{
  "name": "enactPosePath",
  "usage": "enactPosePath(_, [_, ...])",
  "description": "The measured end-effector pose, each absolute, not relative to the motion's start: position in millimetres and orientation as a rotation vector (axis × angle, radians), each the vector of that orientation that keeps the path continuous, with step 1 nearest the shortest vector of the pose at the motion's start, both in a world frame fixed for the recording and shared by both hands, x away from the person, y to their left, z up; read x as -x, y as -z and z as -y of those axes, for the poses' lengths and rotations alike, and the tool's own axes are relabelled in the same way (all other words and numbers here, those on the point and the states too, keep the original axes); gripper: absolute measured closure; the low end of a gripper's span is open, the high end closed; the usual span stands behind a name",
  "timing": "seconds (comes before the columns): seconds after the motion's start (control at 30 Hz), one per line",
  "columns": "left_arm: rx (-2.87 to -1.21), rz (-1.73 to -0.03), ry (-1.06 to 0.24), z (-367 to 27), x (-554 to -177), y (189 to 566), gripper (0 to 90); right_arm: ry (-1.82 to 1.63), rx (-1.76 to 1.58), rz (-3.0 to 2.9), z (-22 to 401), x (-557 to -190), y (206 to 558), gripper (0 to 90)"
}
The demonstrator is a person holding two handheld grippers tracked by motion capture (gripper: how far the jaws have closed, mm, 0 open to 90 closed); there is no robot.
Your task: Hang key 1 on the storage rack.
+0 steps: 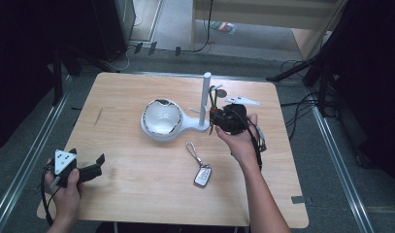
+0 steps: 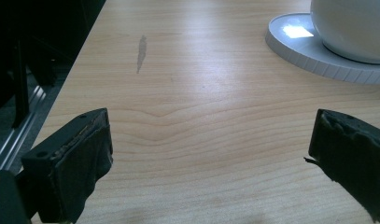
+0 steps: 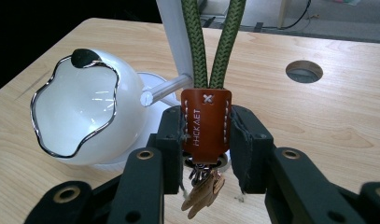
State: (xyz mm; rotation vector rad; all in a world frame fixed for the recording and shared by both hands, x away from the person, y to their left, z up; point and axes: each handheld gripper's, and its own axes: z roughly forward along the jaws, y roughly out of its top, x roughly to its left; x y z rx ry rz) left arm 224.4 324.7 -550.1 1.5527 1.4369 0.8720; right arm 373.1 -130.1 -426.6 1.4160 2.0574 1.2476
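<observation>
Jaws of the right gripper (image 3: 206, 140) clamp a brown leather key fob (image 3: 206, 123) beside the white stand (image 1: 205, 99). The left gripper (image 2: 211, 158) gapes wide and empty over the table (image 2: 192, 130).

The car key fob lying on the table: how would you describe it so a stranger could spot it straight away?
Start at the white stand with its shell-shaped bowl in the middle of the wooden table. Just nearer the person, apart from the stand's base, lies the key fob, a small silver and black slab on a metal clip. It lies flat and loose, whereas the other keys hang from a green cord in the right gripper.
</observation>
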Motion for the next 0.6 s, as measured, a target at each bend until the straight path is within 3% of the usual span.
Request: enactPosePath(0.6, [-1.555, -1.437, -0.874, -324.6, -224.6, 550.1, 0.0, -1.131, -1.405, -2.077, 132.6, -367.1, 428.5, 62.0])
